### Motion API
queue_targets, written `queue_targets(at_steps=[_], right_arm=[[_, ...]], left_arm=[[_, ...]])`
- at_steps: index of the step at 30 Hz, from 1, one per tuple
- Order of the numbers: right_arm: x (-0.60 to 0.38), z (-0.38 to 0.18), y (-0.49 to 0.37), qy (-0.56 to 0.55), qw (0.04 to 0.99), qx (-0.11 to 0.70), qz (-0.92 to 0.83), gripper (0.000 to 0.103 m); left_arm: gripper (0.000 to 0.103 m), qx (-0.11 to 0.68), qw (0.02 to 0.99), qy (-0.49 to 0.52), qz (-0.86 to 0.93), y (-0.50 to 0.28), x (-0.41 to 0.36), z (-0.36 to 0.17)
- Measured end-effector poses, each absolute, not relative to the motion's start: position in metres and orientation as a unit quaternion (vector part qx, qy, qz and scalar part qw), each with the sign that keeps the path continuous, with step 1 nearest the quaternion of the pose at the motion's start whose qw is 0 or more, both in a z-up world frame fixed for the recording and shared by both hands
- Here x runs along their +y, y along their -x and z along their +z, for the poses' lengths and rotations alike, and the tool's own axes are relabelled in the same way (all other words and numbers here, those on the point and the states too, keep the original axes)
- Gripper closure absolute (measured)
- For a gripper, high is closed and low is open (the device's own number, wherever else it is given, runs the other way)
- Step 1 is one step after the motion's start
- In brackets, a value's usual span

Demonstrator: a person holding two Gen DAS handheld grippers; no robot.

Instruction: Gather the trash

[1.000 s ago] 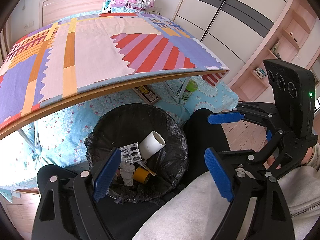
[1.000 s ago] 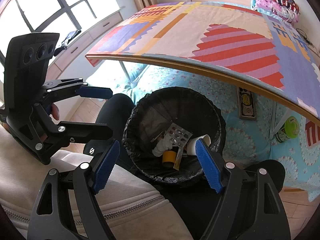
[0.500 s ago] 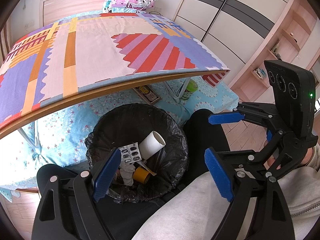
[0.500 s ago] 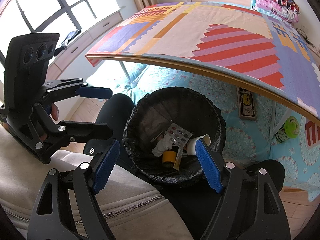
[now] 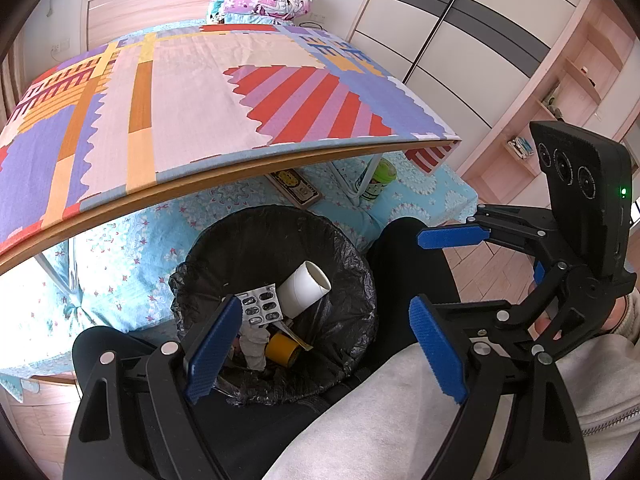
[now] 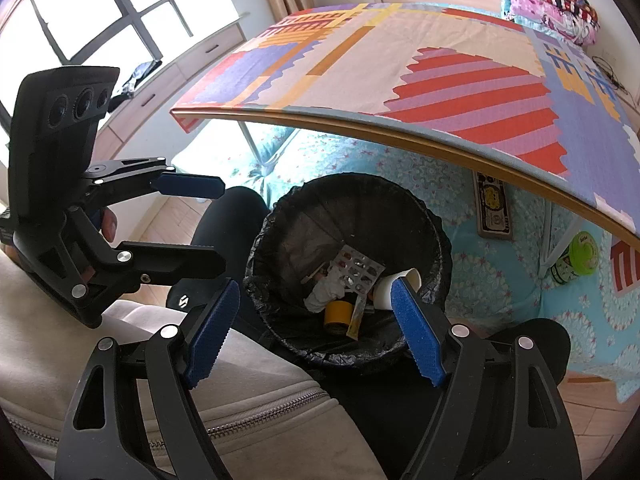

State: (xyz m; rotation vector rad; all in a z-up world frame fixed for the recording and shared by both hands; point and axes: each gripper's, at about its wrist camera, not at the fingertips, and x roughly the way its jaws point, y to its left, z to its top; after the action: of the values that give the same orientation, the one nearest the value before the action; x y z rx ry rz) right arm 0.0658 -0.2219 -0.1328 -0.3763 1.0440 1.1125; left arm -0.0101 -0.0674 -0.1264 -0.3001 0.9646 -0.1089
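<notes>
I hold my left hand-held gripper (image 5: pixel 326 346) and my right hand-held gripper (image 6: pixel 316 330) above the black-lined trash bin (image 5: pixel 352 268), both spread wide and grasping nothing. Inside the bin lie a white paper cup (image 5: pixel 304 289), a blister pack (image 5: pixel 262 305), a yellow tape roll (image 5: pixel 282 350) and crumpled tissue (image 6: pixel 326 294). The bin stands beneath the patterned counter (image 5: pixel 192 92).

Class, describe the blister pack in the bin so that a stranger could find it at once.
Find the black-lined bin below the table edge. Among its trash, the blister pack leans beside a white paper cup. It alone is flat and silvery, with rows of pill pockets.
</notes>
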Motion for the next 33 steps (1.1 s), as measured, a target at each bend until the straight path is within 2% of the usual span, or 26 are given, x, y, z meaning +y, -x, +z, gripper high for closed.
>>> queue_targets(at_steps=[33], right_arm=[[-0.2219,-0.1337,-0.0648,0.169,0.707,0.47,0.501,0.025]], left_arm=[[0.021,0.456,0.877,0.142,-0.061,0.0125,-0.0702,-0.1261]])
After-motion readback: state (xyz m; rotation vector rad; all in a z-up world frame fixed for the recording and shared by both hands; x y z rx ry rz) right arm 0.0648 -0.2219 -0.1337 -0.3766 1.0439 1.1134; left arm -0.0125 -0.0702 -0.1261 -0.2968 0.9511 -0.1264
